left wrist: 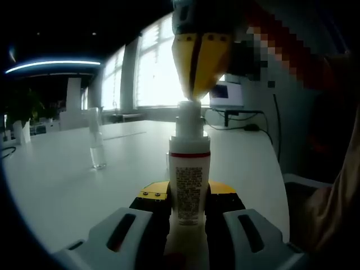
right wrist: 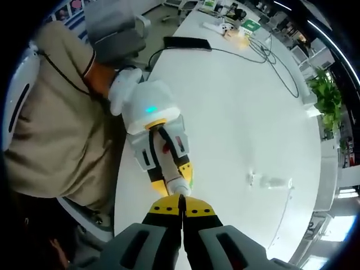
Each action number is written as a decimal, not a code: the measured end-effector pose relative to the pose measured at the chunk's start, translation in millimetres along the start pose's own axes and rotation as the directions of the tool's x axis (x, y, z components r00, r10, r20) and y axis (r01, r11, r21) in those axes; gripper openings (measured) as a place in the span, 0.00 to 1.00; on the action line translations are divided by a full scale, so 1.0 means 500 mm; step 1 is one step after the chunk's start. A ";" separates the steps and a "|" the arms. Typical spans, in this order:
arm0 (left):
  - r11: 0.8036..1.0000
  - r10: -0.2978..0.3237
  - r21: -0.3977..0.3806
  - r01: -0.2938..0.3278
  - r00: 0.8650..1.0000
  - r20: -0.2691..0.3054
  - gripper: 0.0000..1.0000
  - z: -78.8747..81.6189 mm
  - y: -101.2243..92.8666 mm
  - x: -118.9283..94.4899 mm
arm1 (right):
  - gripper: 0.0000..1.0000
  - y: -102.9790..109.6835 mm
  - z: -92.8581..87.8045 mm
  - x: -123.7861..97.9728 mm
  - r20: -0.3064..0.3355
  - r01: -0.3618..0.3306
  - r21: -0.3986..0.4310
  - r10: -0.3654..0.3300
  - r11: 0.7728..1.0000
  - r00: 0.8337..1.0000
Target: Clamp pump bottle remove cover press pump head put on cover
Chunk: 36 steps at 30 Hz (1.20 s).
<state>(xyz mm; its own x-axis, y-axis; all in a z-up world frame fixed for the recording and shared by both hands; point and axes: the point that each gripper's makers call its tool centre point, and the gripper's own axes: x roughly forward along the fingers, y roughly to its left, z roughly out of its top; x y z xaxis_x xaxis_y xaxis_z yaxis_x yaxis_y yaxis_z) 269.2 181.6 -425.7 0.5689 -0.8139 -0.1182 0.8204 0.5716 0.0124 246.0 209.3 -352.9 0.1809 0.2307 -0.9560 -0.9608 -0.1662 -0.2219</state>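
On white table [left wrist: 67, 169], pump bottle [left wrist: 189, 185]

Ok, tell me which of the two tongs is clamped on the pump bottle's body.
The left tongs: their pads grip the white pump bottle at its sides. The right tongs come down shut onto its pump head instead.

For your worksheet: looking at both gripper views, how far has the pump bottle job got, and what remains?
Done: the left gripper clamps the pump bottle upright, and the clear cover stands apart on the white table, so it looks removed. In hand: the right gripper, jaws closed, bears down on the pump head. Left: finish pressing, then put the cover back on.
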 end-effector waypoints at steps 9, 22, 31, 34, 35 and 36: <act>1.000 -0.001 0.002 0.001 1.000 0.001 0.14 0.000 0.000 0.000 | 0.00 0.000 -0.002 -0.002 0.046 0.049 0.027 -0.051 0.998 0.998; 1.000 0.000 0.002 0.000 1.000 0.001 0.14 0.000 0.000 0.000 | 0.00 -0.003 -0.002 -0.005 0.111 0.120 0.080 -0.129 0.990 0.985; 1.000 -0.001 0.001 0.001 1.000 0.000 0.14 0.000 0.000 0.000 | 0.00 -0.005 -0.003 -0.008 0.146 0.145 0.092 -0.157 0.985 0.977; 1.000 0.004 -0.002 -0.004 1.000 0.000 0.14 -0.001 0.003 0.000 | 0.00 -0.009 -0.003 -0.009 0.164 0.155 0.115 -0.173 0.981 0.971; 1.000 0.004 -0.003 -0.004 1.000 0.000 0.14 0.000 0.002 0.001 | 0.00 -0.009 -0.004 -0.009 0.168 0.158 0.117 -0.176 0.981 0.970; 1.000 0.004 -0.002 -0.004 1.000 0.000 0.14 -0.001 0.003 0.001 | 0.00 -0.010 -0.004 -0.010 0.173 0.161 0.121 -0.180 0.980 0.968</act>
<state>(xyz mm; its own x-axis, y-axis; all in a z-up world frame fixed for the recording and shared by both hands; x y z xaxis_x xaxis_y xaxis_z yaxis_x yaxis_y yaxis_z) 270.4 182.2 -426.1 0.5719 -0.8117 -0.1186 0.8182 0.5749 0.0108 250.3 207.2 -347.4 0.3118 0.4192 -0.8527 -0.9375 -0.0099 -0.3477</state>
